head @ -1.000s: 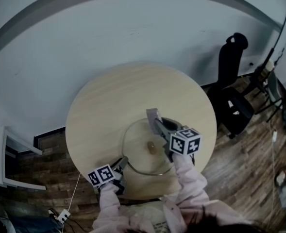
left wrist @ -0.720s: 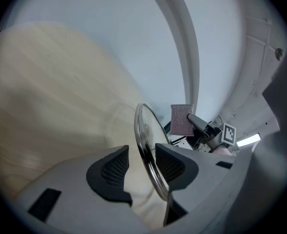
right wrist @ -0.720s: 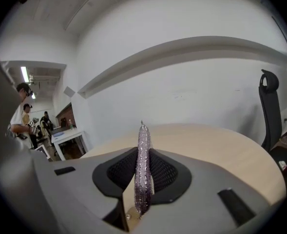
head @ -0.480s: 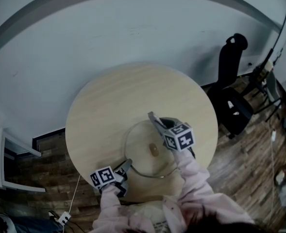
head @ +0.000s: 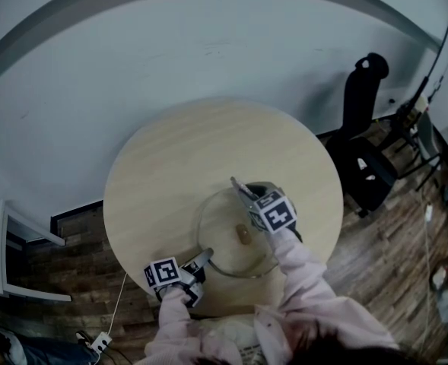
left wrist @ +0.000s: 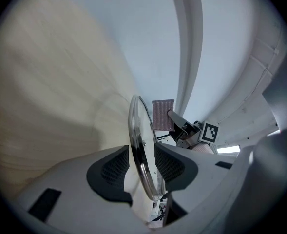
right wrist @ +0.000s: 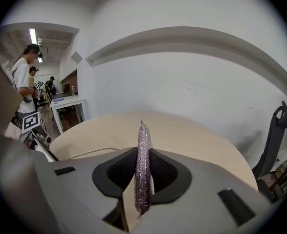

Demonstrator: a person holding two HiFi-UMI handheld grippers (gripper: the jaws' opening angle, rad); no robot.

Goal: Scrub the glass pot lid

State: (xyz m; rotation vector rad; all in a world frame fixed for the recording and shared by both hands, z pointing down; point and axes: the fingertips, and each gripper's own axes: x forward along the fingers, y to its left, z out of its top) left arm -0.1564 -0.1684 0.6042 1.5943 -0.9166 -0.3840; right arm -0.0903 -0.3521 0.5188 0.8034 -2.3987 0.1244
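Glass lid [head: 222, 230] sits at table's [head: 178, 166] 6 o'clock side; left gripper's [head: 203, 257] spread jaws have just been closing astride its 8 o'clock rim, not yet pinching, while right gripper [head: 240, 190] pinches scrub cloth [right wrist: 143, 169] at its 12 o'clock rim.

The glass pot lid [head: 225, 233] lies on the round table [head: 170, 166], toward its near right edge. The left gripper [head: 204, 258] has its jaws, just closing slightly, astride the lid's near-left rim, seemingly apart from it. The right gripper [head: 238, 184], scrub pad [right wrist: 143, 169] between its jaws, hangs over the lid's far right.

Head view: steeply down on table [head: 170, 150], glass lid [head: 220, 243] — 2 gripper views, low and close, share the table.
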